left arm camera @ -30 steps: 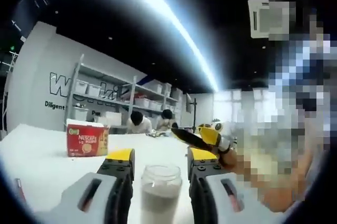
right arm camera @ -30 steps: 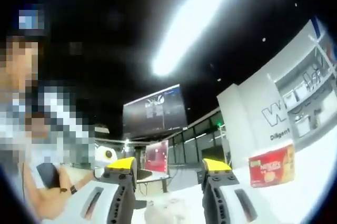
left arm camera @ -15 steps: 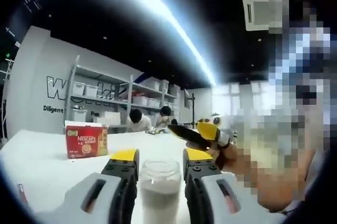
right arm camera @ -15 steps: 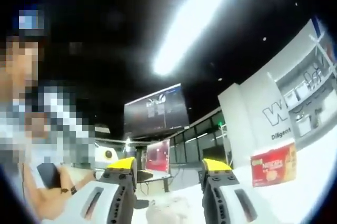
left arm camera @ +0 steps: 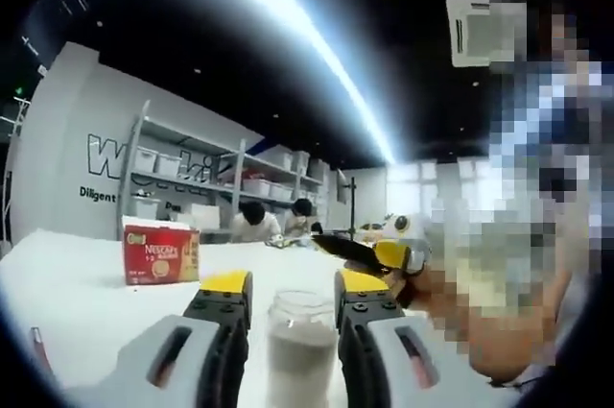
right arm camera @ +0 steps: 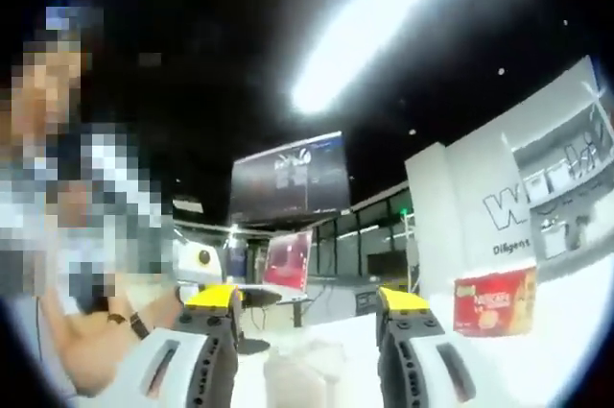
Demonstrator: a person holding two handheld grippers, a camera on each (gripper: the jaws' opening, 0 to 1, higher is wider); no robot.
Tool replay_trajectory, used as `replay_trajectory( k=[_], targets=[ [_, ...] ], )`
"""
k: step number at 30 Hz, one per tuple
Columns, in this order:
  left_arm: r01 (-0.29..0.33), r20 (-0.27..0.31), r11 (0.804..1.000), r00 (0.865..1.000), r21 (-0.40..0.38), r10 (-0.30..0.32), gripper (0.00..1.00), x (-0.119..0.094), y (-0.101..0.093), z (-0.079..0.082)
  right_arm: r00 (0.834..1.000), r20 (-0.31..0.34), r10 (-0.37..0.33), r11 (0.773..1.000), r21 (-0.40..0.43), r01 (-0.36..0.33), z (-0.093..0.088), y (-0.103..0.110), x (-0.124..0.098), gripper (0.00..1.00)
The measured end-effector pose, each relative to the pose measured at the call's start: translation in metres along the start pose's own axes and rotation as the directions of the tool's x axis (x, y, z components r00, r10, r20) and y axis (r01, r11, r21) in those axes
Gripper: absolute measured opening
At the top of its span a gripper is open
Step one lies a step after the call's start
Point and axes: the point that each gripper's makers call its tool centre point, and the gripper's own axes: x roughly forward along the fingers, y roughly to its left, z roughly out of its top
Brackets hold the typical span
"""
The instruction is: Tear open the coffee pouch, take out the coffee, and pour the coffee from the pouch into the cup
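A glass cup [left arm camera: 301,339] with frosted sides stands on the white table [left arm camera: 86,307], and my left gripper [left arm camera: 294,283] is shut on it, a yellow-tipped jaw against each side. My right gripper [left arm camera: 357,251], held in a person's hand, comes in from the right just beyond the cup, pointing left. In the right gripper view my right gripper [right arm camera: 309,299] is open, jaws wide apart; a pale, blurred cup-like shape [right arm camera: 299,372] sits low between them. I cannot make out a coffee pouch in either gripper.
A red Nescafe box [left arm camera: 160,254] [right arm camera: 494,301] stands on the table, left of the cup in the left gripper view. A small red item [left arm camera: 36,343] lies at the table's left edge. Shelves [left arm camera: 206,173] and two seated people [left arm camera: 273,221] are far behind.
The left jaws have drawn in against the cup. The right gripper has dipped and flattened a little in the left gripper view. The right gripper view's camera has shifted slightly.
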Motion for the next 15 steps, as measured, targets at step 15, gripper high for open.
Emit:
replay_trajectory(
  k=[15],
  targets=[
    [-0.008,-0.027,1.0,1.0,-0.007,0.008,0.36,0.001,0.007,-0.012,0.961,-0.27,-0.058,0.998,-0.035,0.05,-0.105,0.011,0.01,0.76]
  ],
)
